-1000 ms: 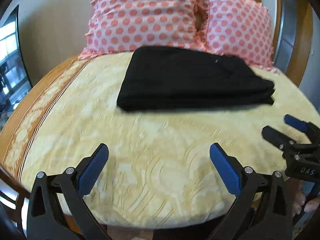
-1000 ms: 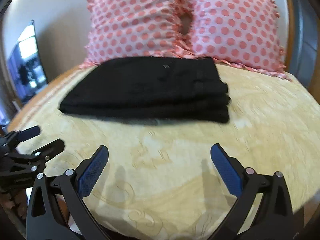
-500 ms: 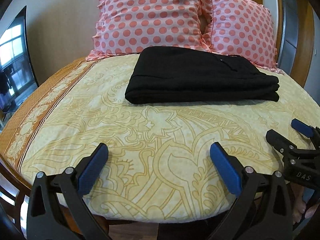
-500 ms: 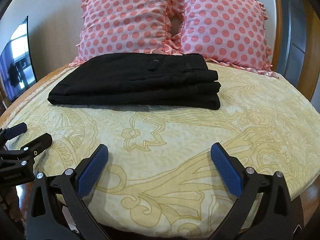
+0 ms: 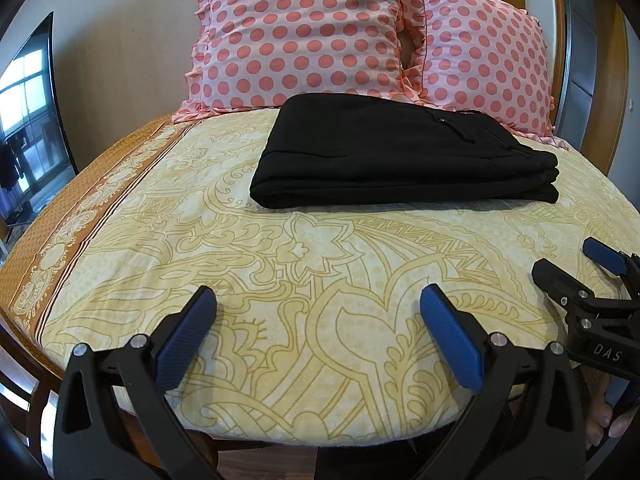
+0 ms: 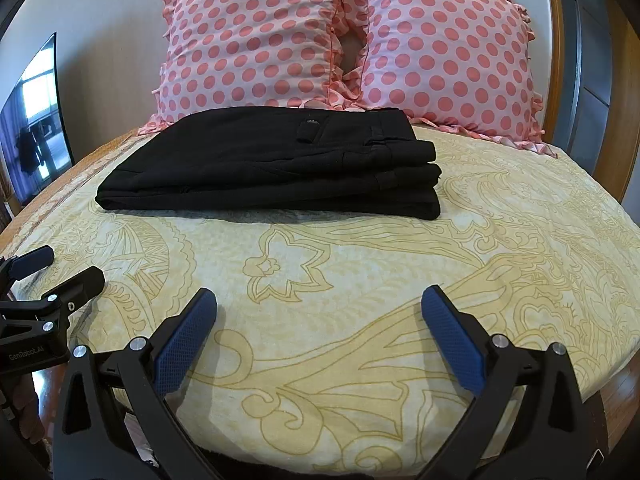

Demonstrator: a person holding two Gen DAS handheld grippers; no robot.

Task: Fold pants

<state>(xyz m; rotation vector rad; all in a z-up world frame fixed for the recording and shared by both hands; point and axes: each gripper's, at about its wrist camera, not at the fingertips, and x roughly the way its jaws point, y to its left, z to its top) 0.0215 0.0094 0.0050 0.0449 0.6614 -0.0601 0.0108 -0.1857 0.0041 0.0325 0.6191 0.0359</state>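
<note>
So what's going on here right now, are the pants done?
They look done. The black pants lie folded in a neat stack on the bed, just in front of two polka-dot pillows. Neither gripper touches them: the left gripper and right gripper are both open and empty, held low near the bed's near edge, side by side.

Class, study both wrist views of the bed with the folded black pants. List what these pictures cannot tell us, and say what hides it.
- Pants, both views: the inner layers are hidden by the top fold.
- Pillows, both views: their lower edges are hidden behind the pants.
- Right gripper, left view: cut off by the edge.
- Left gripper, right view: cut off by the edge.
- Screen: the reflection is too small to read.
</note>
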